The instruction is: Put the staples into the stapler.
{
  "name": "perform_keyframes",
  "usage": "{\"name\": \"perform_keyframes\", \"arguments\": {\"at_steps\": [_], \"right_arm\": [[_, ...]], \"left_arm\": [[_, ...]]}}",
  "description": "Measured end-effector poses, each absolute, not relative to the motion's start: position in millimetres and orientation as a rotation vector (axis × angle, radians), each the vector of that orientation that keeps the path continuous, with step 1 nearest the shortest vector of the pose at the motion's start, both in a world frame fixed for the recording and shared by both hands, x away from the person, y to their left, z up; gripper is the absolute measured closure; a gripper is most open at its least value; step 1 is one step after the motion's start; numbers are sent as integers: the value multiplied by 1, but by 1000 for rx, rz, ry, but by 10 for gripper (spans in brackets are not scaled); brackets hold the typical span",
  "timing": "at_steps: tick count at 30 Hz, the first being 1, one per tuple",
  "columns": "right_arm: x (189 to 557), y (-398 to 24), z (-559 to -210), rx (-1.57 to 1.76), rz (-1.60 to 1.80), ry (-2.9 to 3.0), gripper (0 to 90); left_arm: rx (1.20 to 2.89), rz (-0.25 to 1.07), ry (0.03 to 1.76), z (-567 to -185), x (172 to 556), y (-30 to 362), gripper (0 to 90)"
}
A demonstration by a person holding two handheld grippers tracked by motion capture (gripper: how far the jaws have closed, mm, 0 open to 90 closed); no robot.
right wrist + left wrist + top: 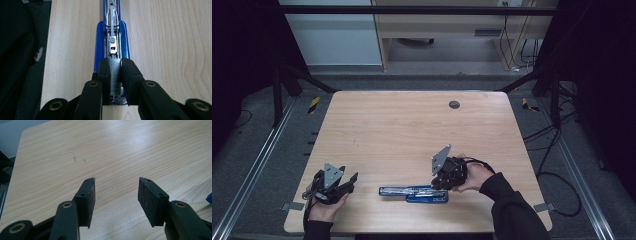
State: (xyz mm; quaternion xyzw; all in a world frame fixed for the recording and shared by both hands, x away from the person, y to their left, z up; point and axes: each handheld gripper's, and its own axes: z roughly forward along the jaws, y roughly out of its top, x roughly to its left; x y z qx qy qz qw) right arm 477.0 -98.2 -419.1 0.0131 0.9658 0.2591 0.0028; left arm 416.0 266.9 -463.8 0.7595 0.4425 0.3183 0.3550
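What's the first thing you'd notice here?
A blue stapler lying opened out flat near the front edge of the wooden table. The right gripper pinches a strip of staples over its channel, while the left gripper waits open at the left.

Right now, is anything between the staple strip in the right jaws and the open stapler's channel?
Nothing visible: the staple strip, clamped in the right gripper, hangs directly over the blue stapler, whose open channel shows only its metal pusher.

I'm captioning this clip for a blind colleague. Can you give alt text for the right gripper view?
The right gripper pinches a strip of staples over the open channel of a blue stapler, which lies opened flat on a light wooden table.
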Motion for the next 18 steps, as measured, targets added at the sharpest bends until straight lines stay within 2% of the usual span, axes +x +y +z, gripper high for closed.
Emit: {"name": "perform_keyframes", "arguments": {"at_steps": [18], "right_arm": [[478,-98,-430,28,755,3049,783]], "left_arm": [[1965,826,1144,-464,416,267,481]]}}
